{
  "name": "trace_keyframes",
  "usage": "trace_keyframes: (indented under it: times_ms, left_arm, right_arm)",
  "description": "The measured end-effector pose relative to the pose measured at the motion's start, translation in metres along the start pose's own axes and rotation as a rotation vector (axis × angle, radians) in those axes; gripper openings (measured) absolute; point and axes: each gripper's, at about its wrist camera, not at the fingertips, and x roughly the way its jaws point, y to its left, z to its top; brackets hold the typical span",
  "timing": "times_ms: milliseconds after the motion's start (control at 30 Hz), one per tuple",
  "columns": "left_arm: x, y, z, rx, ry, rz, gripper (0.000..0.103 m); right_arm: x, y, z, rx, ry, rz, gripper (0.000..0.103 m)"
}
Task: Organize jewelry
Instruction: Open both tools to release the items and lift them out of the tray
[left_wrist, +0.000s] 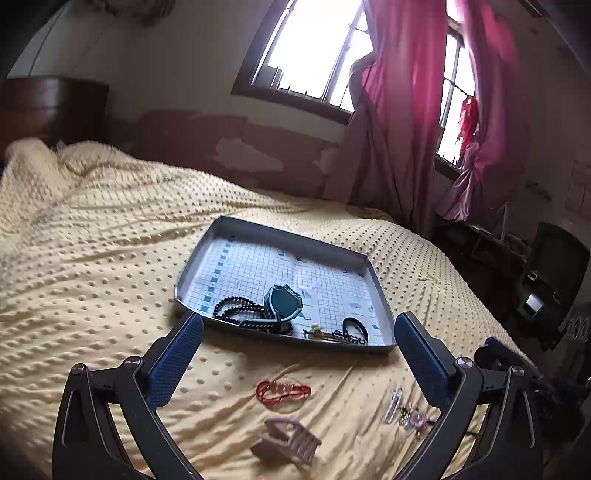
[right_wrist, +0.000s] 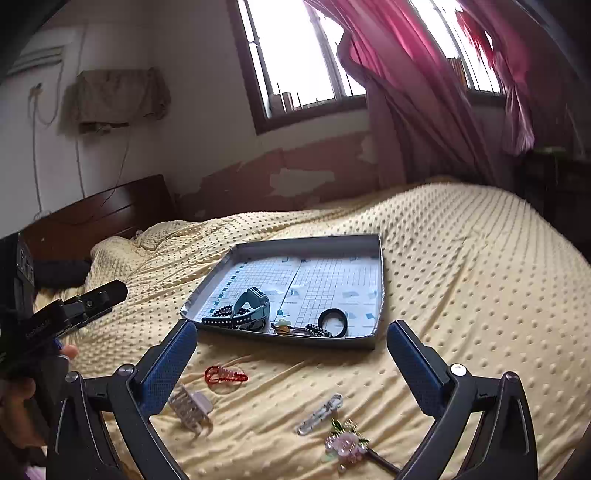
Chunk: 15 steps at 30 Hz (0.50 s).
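Observation:
A grey tray (left_wrist: 199, 258) (right_wrist: 378, 280) with a grid-paper lining lies on the yellow bedspread. It holds a dark watch (left_wrist: 282, 301) (right_wrist: 253, 302), black beads (left_wrist: 231, 306), a black ring band (left_wrist: 355, 326) (right_wrist: 333, 319) and small clips. On the bedspread in front of the tray lie a red bracelet (left_wrist: 282, 391) (right_wrist: 225, 374), a beige claw clip (left_wrist: 288, 441) (right_wrist: 190, 406), a silver hair clip (left_wrist: 393, 404) (right_wrist: 319, 408) and a pink flower pin (left_wrist: 415, 419) (right_wrist: 345, 443). My left gripper (left_wrist: 299, 336) and right gripper (right_wrist: 291, 343) both hover open above these loose pieces, holding nothing.
The left gripper's body, with a hand on it (right_wrist: 55, 325), shows at the right wrist view's left edge. A dark wooden headboard (right_wrist: 99, 214) stands at the bed's head. Red curtains (left_wrist: 406, 110) hang by the window, and dark furniture (left_wrist: 546, 273) stands past the bed's right side.

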Motion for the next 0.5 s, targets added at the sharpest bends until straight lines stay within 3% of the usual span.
trace_keyframes:
  times_ms: [267, 500]
  left_arm:
    - [-0.055, -0.028, -0.048, 0.086, -0.047, 0.026, 0.101]
    - [-0.086, -0.038, -0.086, 0.058, -0.032, 0.025, 0.101]
  right_arm:
    - [-0.056, 0.02, -0.035, -0.072, -0.007, -0.012, 0.103]
    - [-0.073, 0.015, -0.069, -0.036, 0.118, -0.112, 0.103]
